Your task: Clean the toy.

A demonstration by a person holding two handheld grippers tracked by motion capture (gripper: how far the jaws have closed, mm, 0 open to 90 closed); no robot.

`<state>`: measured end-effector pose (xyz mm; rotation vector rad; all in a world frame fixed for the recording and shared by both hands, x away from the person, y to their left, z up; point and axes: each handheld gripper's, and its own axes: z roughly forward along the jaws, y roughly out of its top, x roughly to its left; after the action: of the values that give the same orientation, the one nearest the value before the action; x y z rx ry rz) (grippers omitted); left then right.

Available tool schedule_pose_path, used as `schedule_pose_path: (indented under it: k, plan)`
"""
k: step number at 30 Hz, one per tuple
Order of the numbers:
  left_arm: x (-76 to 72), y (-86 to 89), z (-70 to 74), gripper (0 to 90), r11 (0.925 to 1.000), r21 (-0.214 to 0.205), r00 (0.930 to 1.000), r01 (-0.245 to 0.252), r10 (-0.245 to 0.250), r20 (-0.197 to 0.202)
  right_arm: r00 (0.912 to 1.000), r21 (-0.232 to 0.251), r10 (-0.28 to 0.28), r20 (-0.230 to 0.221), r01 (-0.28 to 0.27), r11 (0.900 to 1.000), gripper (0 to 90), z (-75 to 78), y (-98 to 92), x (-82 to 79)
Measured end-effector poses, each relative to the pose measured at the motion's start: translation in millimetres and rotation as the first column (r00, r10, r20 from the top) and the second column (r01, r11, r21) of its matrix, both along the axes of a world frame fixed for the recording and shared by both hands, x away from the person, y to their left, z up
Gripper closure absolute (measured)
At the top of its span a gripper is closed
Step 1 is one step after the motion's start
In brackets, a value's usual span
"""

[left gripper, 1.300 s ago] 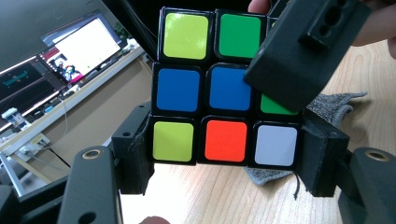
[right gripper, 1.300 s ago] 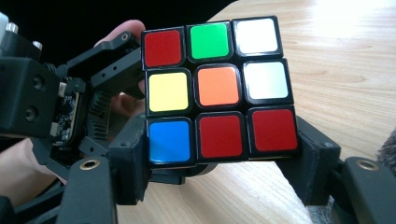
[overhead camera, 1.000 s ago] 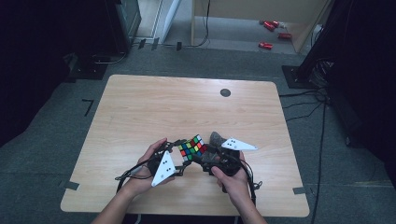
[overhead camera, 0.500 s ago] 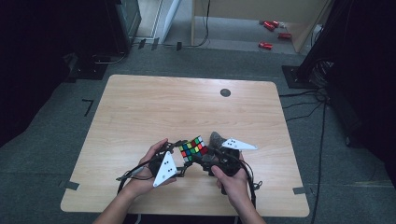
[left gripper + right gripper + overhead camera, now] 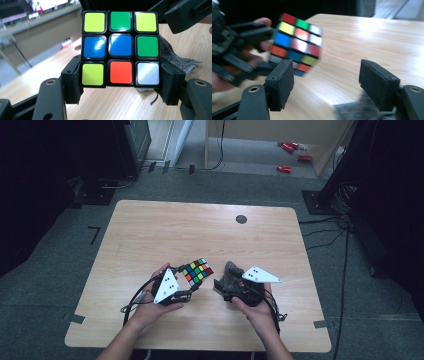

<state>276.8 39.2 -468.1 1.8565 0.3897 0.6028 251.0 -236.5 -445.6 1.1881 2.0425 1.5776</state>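
left: my left gripper (image 5: pixel 186 281) clamped tight, jaws pressing in from both sides, my left hand (image 5: pixel 155 302) wrapped around its body | right: my right gripper (image 5: pixel 222 282) has jaws parted, just widened, nothing between the pads, my right hand (image 5: pixel 255 307) under it | the two tips face each other, near, apart

Far tabletop (image 5: pixel 200 227) free; cube (image 5: pixel 197 271), cloth (image 5: pixel 231 275) block btwn grippers.
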Motion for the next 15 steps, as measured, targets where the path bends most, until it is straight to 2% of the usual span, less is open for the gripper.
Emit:
schedule_pose_path:
  k: [3,5,6,7,12,15]
  plan:
    - [3.2,4.3,2.4,34.8,0.9998,-0.020,0.9979,-0.008,0.007,-0.064,0.9992,-0.041,-0.027,0.030,0.029,0.9987,29.6,-3.3,-8.6,3.6]
    - [7.5,7.6,5.5,34.9,0.9991,-0.040,0.9894,0.014,-0.020,-0.144,0.9974,-0.082,-0.054,0.048,0.057,0.9950,28.5,-6.2,-13.8,5.9]
    - [8.6,8.9,6.5,34.8,0.9988,-0.047,0.9860,0.015,-0.023,-0.165,0.9961,-0.105,-0.067,0.059,0.073,0.9918,28.0,-8.0,-16.4,7.5]
    - [9.0,9.8,7.1,34.9,0.9984,-0.056,0.9842,0.012,-0.021,-0.176,0.9951,-0.121,-0.078,0.060,0.085,0.9890,28.2,-9.8,-19.2,9.1]
    - [9.4,14.4,7.2,34.9,0.9980,-0.060,0.9814,0.018,-0.029,-0.190,0.9946,-0.125,-0.095,0.041,0.100,0.9871,28.9,-16.7,-31.4,15.0]
    - [10.1,15.5,6.6,34.8,0.9980,-0.061,0.9800,0.016,-0.028,-0.197,0.9929,-0.169,-0.103,0.060,0.112,0.9793,28.9,-22.9,-34.4,17.7]
